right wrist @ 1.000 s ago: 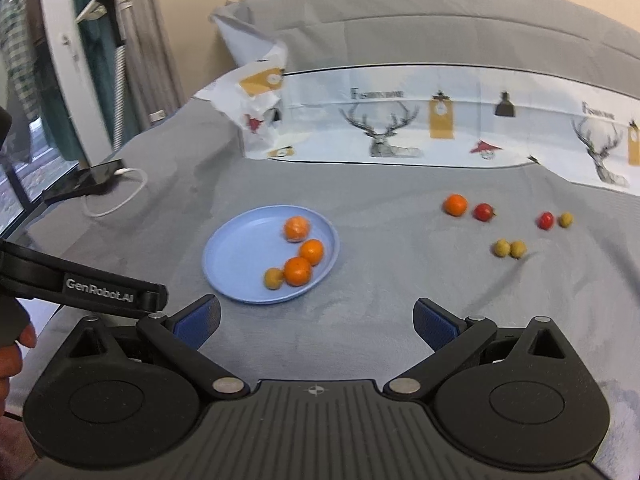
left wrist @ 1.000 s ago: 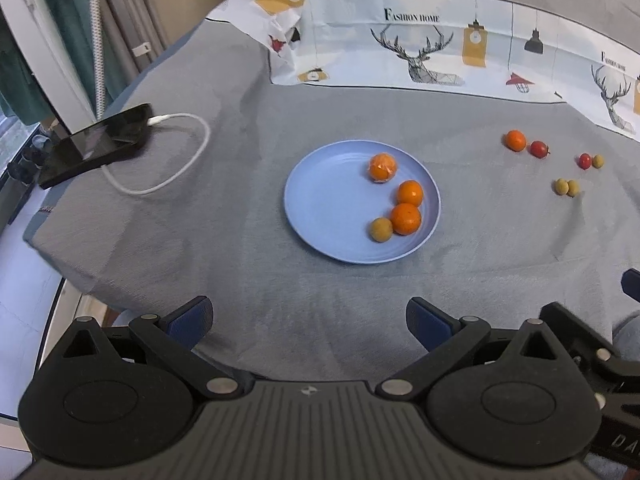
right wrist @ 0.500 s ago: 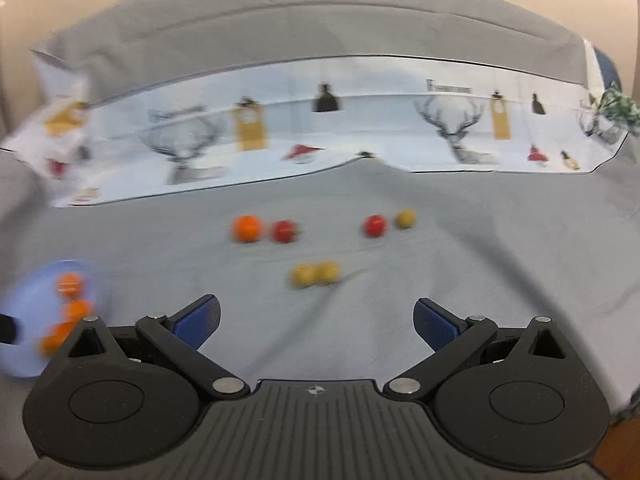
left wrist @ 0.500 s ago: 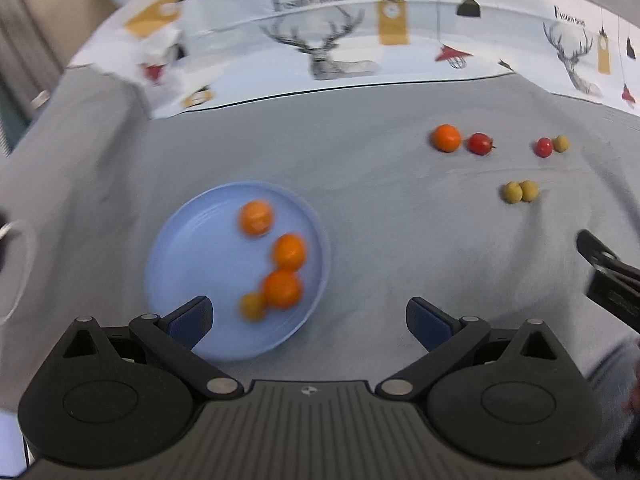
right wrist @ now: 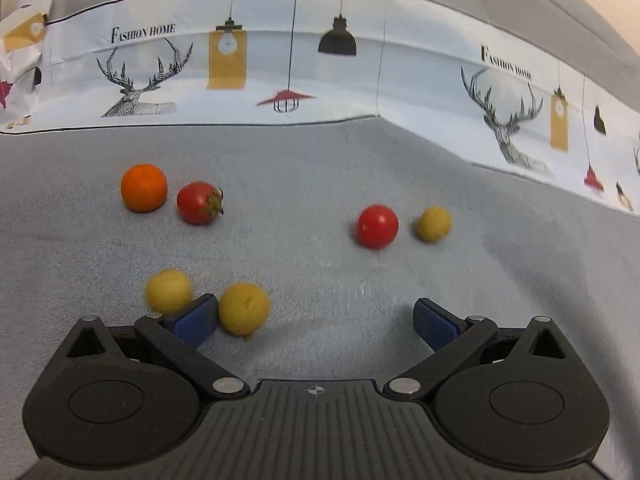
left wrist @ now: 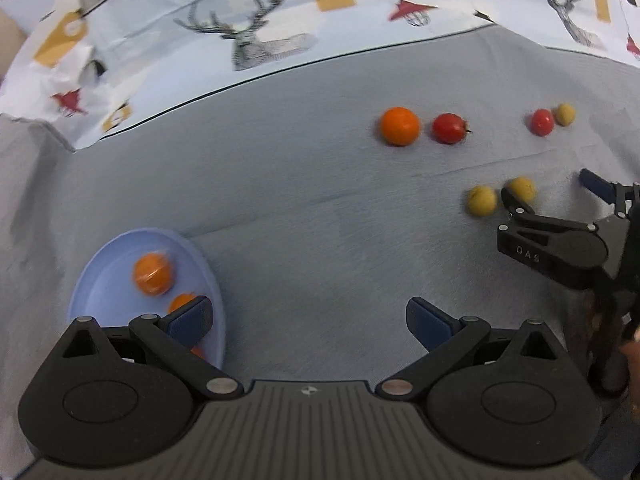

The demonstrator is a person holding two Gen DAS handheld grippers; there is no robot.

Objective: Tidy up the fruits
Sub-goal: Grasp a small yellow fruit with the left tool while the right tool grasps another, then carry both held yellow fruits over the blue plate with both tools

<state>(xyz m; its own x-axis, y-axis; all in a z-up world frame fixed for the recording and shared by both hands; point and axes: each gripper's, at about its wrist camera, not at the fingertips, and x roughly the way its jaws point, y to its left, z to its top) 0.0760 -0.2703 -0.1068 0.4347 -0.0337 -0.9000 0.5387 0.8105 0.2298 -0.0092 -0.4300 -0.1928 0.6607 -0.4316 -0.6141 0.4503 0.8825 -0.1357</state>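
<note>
A blue plate (left wrist: 96, 276) lies at the lower left of the left wrist view. It holds an orange fruit (left wrist: 153, 274) and others half hidden behind my fingers. My left gripper (left wrist: 308, 316) hangs open over bare grey cloth, holding nothing. Loose on the cloth are an orange (right wrist: 144, 187), two red tomatoes (right wrist: 199, 203) (right wrist: 377, 226) and three yellow fruits. My right gripper (right wrist: 316, 318) is low over the yellow pair, its jaws closing. One yellow fruit (right wrist: 244, 308) sits just inside the left finger, with a wide gap to the other pad. The second yellow fruit (right wrist: 168, 290) is outside that finger.
A white cloth printed with deer and lamps (right wrist: 280, 60) runs along the back, folded up over the grey cover (left wrist: 320, 220). The right gripper (left wrist: 550, 190) and a person's hand (left wrist: 632, 356) fill the right edge of the left wrist view.
Both grippers swung right and came down toward the loose fruits. The plate slid to the lower left of the left view. The right gripper reached the yellow pair and its jaws narrowed a little.
</note>
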